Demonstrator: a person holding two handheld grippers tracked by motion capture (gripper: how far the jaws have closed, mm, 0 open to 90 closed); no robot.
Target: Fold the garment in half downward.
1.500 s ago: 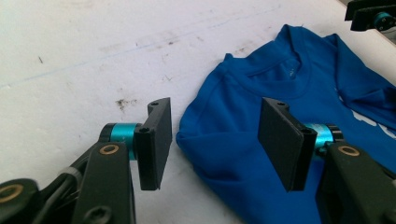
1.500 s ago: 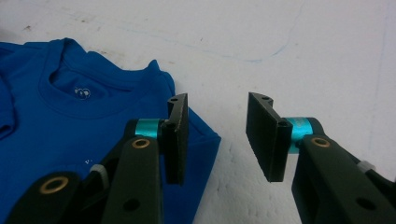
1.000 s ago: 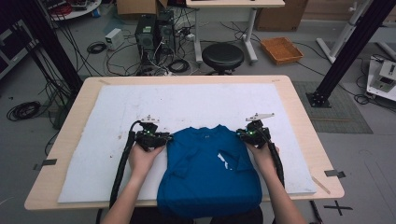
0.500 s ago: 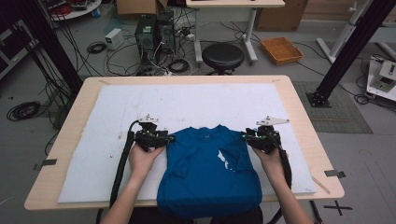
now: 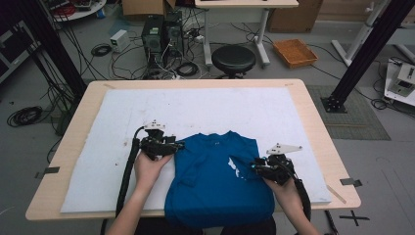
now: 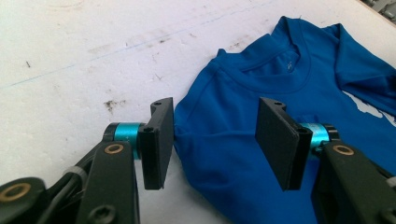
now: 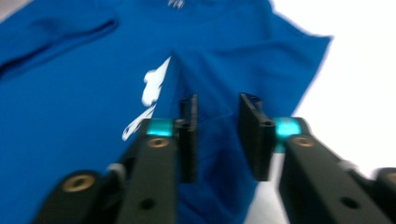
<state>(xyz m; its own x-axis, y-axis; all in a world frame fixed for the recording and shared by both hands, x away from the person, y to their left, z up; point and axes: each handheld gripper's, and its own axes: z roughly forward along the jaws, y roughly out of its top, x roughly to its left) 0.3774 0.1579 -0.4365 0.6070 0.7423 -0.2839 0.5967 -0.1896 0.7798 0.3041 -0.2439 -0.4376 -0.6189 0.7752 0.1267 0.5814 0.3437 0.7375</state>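
Blue T-shirt (image 5: 215, 176) spread flat toward the near edge of the worktop (image 5: 303, 105), on the white mat (image 5: 195, 107), neck toward the far edge, hem hanging over the near edge. Sleeves already folded in over the body, white print partly covered by the right one.

Left tongs (image 6: 215, 135) at the shirt's left shoulder, jaws having just been opening, now standing apart with the shoulder edge between them and no pressure on the cloth: released, holding nothing. Right tongs (image 7: 217, 137) over the folded right sleeve, nearer the near right corner, jaws having just been closing partway yet a clear gap between them; cloth beneath, nothing visibly pinched. View from there blurred.

Step in hand, by judgement: sleeve folds laid and let go, repositioning for the next fold. Next move probably calls for fresh grips lower down on both sides of the shirt, pinching all layers together, then lifting evenly and carrying hem toward collar without dragging the folded sleeves open.
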